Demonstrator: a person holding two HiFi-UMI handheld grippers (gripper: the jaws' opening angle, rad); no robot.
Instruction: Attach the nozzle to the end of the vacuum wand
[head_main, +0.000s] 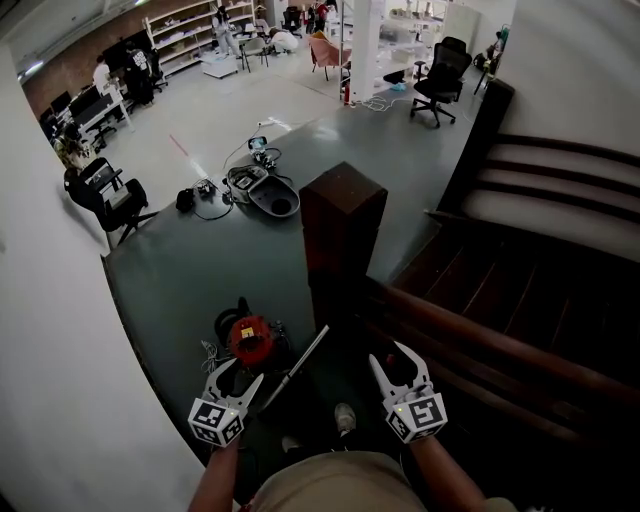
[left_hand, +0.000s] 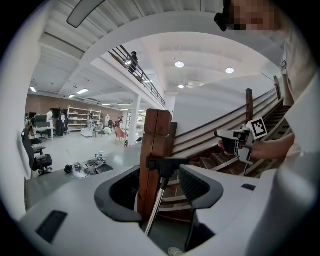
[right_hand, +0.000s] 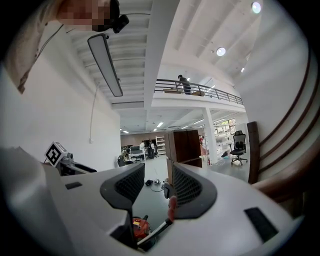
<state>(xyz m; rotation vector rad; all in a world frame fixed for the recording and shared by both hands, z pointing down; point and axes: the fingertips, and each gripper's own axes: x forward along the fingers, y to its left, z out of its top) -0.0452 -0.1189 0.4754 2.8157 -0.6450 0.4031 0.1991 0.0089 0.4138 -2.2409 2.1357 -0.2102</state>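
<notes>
Vacuum wand (head_main: 296, 367): bright metal tube slanting over the grey floor (head_main: 190, 270) at the foot of the stairs (head_main: 520, 290); in the head view it lies between the two grippers, near the red vacuum body (head_main: 250, 340); its upper end points toward the dark wooden newel post (head_main: 340, 225)
Wand tip: in the left gripper view a black cross-piece (left_hand: 165, 163) sits across the top of the tube, in front of the post
Left gripper (head_main: 238, 380): jaws wide apart; the tube shows in the gap and touches neither pad; nothing gripped
Right gripper (head_main: 392, 358): jaws apart with a narrower gap; floor visible through it; nothing pressed between the pads; well clear of the tube in the head view
Beyond the post: loose cables (head_main: 215, 195) on the floor; office chairs (head_main: 438, 82) farther off
</notes>
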